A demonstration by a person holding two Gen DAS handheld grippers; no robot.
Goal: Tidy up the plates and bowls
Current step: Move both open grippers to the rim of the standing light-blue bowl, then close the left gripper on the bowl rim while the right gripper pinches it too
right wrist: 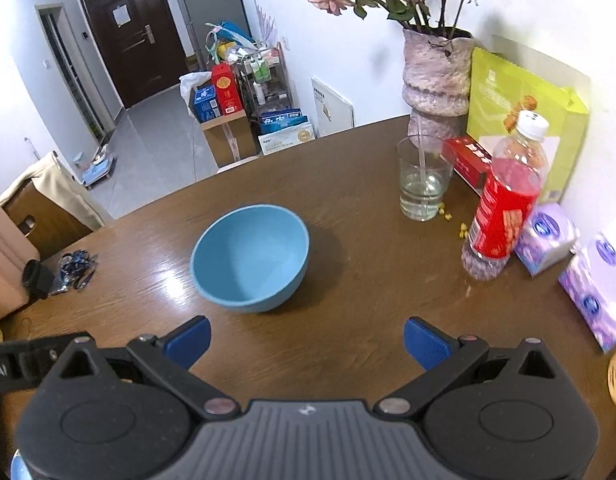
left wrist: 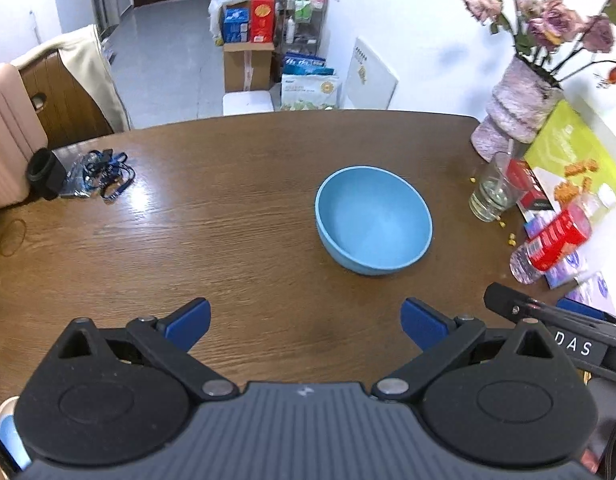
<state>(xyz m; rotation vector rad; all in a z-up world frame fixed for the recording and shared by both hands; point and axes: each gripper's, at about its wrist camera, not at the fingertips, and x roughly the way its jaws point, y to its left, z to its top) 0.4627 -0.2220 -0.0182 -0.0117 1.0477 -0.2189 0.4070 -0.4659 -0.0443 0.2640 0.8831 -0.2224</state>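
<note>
Blue bowl (left wrist: 374, 220) sits upright and empty mid-table (left wrist: 227, 240), ahead of both your grippers and touching neither. Your left gripper (left wrist: 305, 322) is spread wide, nothing between the blue pads; your right gripper (right wrist: 306, 340) is the same, spread and empty. Readable text is scarce: "DAS" on the black gripper body at the left view's right edge, "LAI" on the one at the right view's left edge, both cut off. Red bottle (right wrist: 504, 204) label print is too blurred to read; same for the green bag (right wrist: 524, 120) and purple tissue packs (right wrist: 548, 236). Glass (right wrist: 424, 180) holds a little water, vase (right wrist: 436, 76) behind it. Pale blue rim (left wrist: 5, 432) at the lower left corner is mostly hidden; can't tell what it is.
</note>
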